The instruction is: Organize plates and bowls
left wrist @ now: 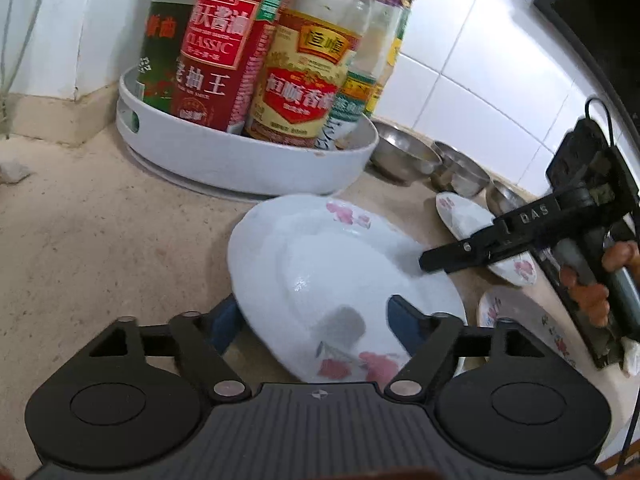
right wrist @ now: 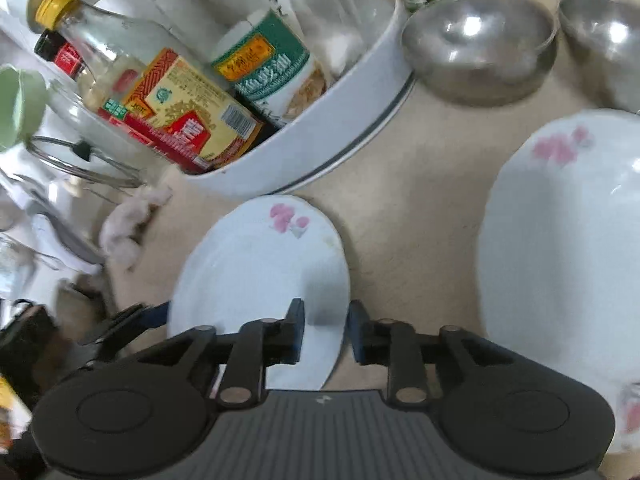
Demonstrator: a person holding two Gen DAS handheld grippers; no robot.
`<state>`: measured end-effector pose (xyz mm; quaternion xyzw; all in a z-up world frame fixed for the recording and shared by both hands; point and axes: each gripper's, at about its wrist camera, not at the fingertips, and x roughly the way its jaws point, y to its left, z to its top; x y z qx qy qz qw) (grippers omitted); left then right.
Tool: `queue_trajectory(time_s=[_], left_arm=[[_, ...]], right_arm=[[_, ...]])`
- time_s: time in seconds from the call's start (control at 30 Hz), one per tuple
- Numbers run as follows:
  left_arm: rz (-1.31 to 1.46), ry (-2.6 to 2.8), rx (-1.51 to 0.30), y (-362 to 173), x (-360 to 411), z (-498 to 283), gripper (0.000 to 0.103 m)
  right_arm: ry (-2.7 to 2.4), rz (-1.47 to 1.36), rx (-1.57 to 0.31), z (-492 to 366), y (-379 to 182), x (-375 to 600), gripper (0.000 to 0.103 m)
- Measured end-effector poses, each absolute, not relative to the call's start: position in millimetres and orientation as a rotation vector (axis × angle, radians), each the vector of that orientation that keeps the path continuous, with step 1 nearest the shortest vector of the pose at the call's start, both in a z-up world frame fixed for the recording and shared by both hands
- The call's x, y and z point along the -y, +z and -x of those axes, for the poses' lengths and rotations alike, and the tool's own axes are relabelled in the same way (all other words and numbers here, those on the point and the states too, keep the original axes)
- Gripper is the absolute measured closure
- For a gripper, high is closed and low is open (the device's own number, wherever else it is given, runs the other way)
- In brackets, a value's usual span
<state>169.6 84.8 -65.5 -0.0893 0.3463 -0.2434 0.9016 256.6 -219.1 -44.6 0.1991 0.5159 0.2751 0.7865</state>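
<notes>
A white oval plate with pink flowers (left wrist: 320, 272) is tilted above the beige counter. My left gripper (left wrist: 316, 324) is open; its fingers sit on either side of the plate's near edge. My right gripper (right wrist: 326, 330) is shut on the plate's rim, one finger above and one below; the plate also shows in the right wrist view (right wrist: 260, 280). It shows in the left wrist view (left wrist: 440, 260) reaching in from the right. A second flowered plate (right wrist: 560, 260) lies to the right. Two more flowered plates (left wrist: 464, 212) (left wrist: 520, 320) lie beyond.
A white round tray (left wrist: 240, 160) full of sauce bottles (left wrist: 220, 48) stands against the tiled wall. Several steel bowls (right wrist: 476, 44) (right wrist: 604, 40) sit behind the plates. A glass lid (right wrist: 80, 160) and crumpled paper (right wrist: 128, 220) lie at the left.
</notes>
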Motion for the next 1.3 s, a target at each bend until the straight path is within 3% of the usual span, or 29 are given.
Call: queue_trajectory(time_s=[0.13,0.4,1.0,1.3], left_arm=[[0.140,-0.492,-0.700,-66,-80,-177,0.021],[0.229,-0.447,-0.705,-64,-84,-172,0.037],[0.208,-0.574,-0.646,-6,-57,-160,0.036],[0.131,-0.766,-0.713,-17,3,-145,0.035]], right_arm=[[0.621,-0.579,-1.138,-266,-57,232,0.079],[0.603,-0.463,-1.117,-251,-37,212,0.080],[0.511,-0.572,-1.077,-210,19,246,0.080],[0.330,-0.649,-1.109,-143,24,294,0.080]])
